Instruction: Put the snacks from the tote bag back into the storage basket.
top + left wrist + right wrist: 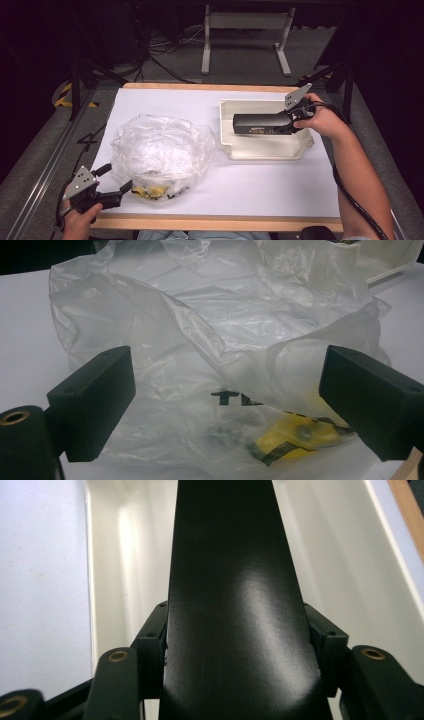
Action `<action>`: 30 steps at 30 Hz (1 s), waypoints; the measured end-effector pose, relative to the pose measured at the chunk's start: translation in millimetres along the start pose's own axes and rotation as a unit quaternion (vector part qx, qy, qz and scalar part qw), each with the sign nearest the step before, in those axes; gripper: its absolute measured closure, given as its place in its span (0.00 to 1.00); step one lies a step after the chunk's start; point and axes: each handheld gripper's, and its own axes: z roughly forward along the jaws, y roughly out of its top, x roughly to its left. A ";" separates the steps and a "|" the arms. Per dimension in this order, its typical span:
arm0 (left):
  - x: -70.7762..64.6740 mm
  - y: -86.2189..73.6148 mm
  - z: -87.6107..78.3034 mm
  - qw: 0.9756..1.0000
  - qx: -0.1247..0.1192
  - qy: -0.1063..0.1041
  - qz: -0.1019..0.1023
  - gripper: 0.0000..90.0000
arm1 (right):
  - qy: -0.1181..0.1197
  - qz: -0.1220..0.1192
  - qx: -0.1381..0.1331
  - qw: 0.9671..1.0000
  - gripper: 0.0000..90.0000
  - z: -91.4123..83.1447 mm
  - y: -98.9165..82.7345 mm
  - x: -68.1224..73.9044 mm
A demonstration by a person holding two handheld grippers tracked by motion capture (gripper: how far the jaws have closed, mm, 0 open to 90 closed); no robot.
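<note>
A long black box point(260, 124) was clamped at one end by the right gripper point(289, 121) and sat in the white tray point(265, 150) near the counter's far right corner. Toward the near left corner lay a crumpled clear plastic bag point(160, 150) with yellow packaging point(295, 437) inside; the left gripper point(114, 180) stood spread wide at its near edge, grasping nothing.
</note>
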 end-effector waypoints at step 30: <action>0.0 0.7 4.1 1.000 0.002 -0.006 0.000 0.10 | 0.033 0.014 0.044 0.998 0.47 23.0 -8.6 -5.2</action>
